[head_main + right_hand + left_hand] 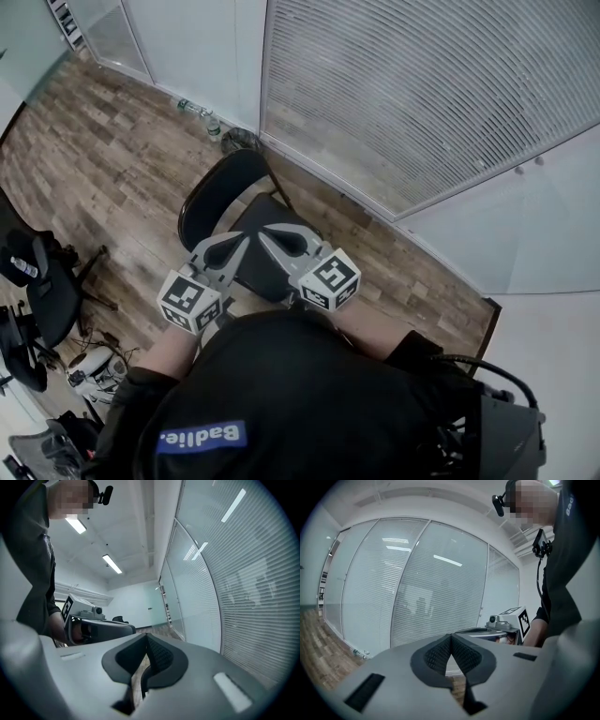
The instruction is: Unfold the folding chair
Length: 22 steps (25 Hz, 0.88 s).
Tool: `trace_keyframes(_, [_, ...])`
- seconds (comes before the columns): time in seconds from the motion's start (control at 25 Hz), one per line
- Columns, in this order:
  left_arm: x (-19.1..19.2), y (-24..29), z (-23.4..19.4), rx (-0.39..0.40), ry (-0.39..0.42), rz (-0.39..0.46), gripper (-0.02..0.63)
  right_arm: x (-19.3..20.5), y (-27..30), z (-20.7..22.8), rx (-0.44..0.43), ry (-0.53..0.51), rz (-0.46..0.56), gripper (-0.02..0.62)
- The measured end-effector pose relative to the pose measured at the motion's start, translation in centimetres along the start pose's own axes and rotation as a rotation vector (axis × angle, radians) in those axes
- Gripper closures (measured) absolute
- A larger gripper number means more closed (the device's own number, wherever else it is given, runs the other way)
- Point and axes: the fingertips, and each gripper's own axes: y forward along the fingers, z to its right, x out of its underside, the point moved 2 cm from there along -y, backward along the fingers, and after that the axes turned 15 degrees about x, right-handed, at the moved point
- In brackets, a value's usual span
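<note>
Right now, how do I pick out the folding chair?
Find the glass wall with blinds; the folding chair stands on the wood floor beside it. It is black with a rounded backrest and thin frame, unlike the bulky office chairs at left.

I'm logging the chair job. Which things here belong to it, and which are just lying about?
Job: folding chair; left tool and right tool, both shut, empty.
Lying about: bottles by the wall; office chairs.
</note>
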Motion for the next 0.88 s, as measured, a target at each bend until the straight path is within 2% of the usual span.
trace_keyframes(0.88, [-0.4, -0.9, 1.5, -0.015, 0.002, 0.033, 0.600, -0.2, -1.0, -1.3, -0.016, 0.014, 0.013, 0.594])
